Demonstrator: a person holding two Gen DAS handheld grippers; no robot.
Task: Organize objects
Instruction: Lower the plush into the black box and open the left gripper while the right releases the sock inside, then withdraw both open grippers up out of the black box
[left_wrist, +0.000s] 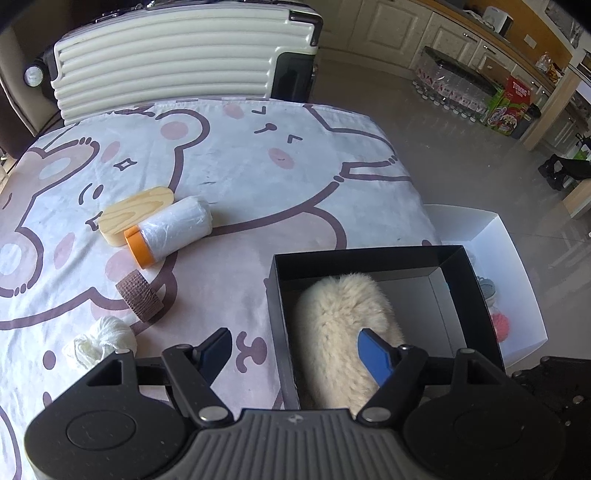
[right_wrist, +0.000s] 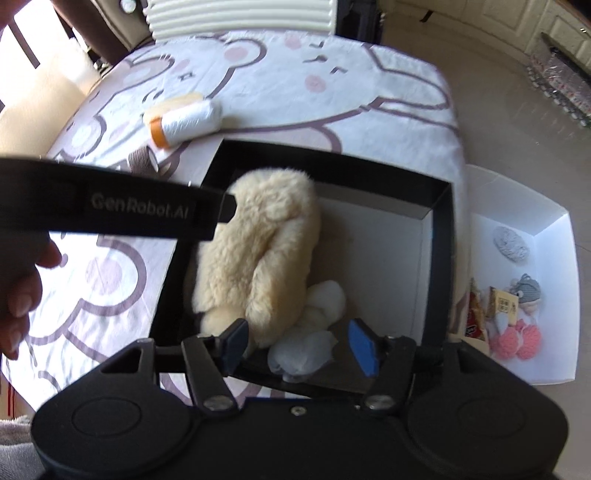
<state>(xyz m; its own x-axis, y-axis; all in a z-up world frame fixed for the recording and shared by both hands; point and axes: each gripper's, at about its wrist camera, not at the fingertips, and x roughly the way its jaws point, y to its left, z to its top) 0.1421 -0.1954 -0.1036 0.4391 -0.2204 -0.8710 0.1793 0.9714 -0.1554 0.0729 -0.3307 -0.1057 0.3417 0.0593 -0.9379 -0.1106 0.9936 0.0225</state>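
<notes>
A black box (left_wrist: 369, 258) stands at the table's right edge with a fluffy cream plush (left_wrist: 340, 325) lying inside. My left gripper (left_wrist: 295, 350) is open, and the box's left wall runs between its fingers, one outside and one over the plush. In the right wrist view my right gripper (right_wrist: 300, 345) hovers open over the near end of the black box (right_wrist: 441, 229). A pale grey-white soft bundle (right_wrist: 303, 354) lies below and between its pads, untouched, next to a white yarn ball (right_wrist: 328, 299) and the plush (right_wrist: 258, 251).
On the bear-print cloth lie a wooden block (left_wrist: 136, 214), a plastic-film roll with an orange end (left_wrist: 173, 229), a brown bandage roll (left_wrist: 140, 295) and a white yarn ball (left_wrist: 103, 339). A white box (right_wrist: 554, 221) of knitted items sits on the floor. A cream suitcase (left_wrist: 177, 55) stands behind.
</notes>
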